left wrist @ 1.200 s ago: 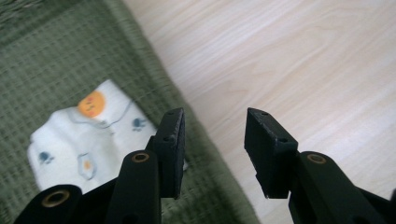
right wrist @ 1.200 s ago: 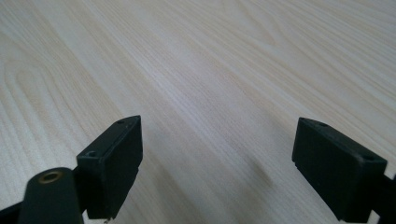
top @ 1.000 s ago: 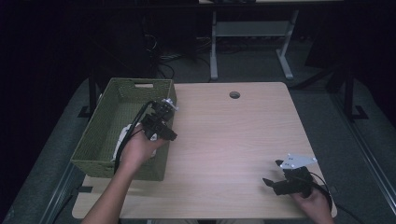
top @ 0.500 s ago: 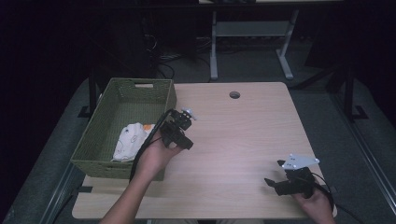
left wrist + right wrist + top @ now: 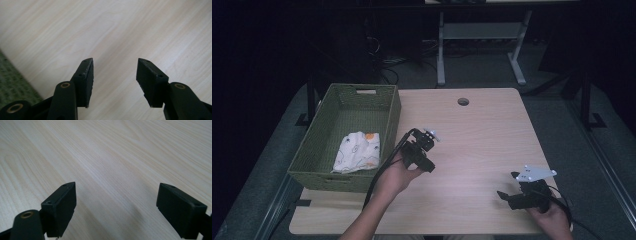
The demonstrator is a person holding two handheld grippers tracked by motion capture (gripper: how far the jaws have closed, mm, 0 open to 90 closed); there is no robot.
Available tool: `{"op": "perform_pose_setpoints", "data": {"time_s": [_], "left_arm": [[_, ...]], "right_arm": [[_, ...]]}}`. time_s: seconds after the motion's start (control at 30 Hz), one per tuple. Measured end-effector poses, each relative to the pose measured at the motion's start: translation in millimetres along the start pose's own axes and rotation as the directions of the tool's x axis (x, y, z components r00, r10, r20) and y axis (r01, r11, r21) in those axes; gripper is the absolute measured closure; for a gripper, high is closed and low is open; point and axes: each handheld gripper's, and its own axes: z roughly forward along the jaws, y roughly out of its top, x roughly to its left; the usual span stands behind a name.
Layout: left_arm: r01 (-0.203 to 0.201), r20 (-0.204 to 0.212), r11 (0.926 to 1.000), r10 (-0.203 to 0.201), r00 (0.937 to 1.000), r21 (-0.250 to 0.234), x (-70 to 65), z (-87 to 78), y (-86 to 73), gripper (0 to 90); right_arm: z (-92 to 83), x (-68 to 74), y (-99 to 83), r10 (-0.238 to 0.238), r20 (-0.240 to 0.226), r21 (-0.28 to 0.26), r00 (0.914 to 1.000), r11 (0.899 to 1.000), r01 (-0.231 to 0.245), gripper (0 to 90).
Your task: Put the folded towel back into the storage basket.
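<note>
**Cloth's in the basket, both grippers empty over the table**

Far left on the pale wooden table (image 5: 482,135) sits the green woven rectangular basket (image 5: 312,155), and inside it, toward the near end, lies the crumpled white cloth with small printed patterns and an orange patch (image 5: 357,151). It looks like light, floppy fabric, so it should weigh next to nothing, bunch up when pinched, and not slip much. Best bet for grabbing it would probably be a raised fold or a loose edge on top, not the flat middle, since the basket walls crowd it.

Just right of the basket, the left gripper (image 5: 432,136) hovers over bare tabletop, apart from the cloth. Its own view shows the black jaws spread with nothing between them (image 5: 113,72), and a strip of the basket at the left edge.

Way over at the near right, the right gripper (image 5: 503,196) sits low by the table edge, jaws gaping wide and empty (image 5: 116,203).
</note>
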Motion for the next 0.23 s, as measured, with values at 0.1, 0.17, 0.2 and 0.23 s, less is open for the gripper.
{"op": "perform_pose_setpoints", "data": {"time_s": [0.1, 0.17, 0.2, 0.23], "left_arm": [[-0.018, 0.012, 0.9998, 0.018, 0.9998, 0.011, -8.3, 7.1, 0.4, 46.8], [-0.027, 0.016, 0.9996, 0.027, 0.9995, 0.01, -13.4, 11.3, 0.3, 46.1], [-0.034, 0.016, 0.9993, 0.034, 0.9993, 0.013, -16.5, 13.3, 0.5, 46.1], [-0.036, 0.015, 0.9993, 0.036, 0.9992, 0.012, -18.3, 14.4, 0.5, 45.8]], "right_arm": [[-0.1, 0.2, -0.1, 0.003, 0.001, 0.001, 1.0, 1.0, -0.003, 16.0], [-0.1, 0.4, -0.3, 0.003, 0.002, 0.001, 1.0, 1.0, -0.003, 16.0], [-0.2, 0.6, -0.5, 0.005, 0.003, 0.003, 1.0, 1.0, -0.005, 16.0], [0.0, 0.3, -0.4, 0.002, 0.002, 0.003, 1.0, 1.0, -0.002, 16.0]]}}
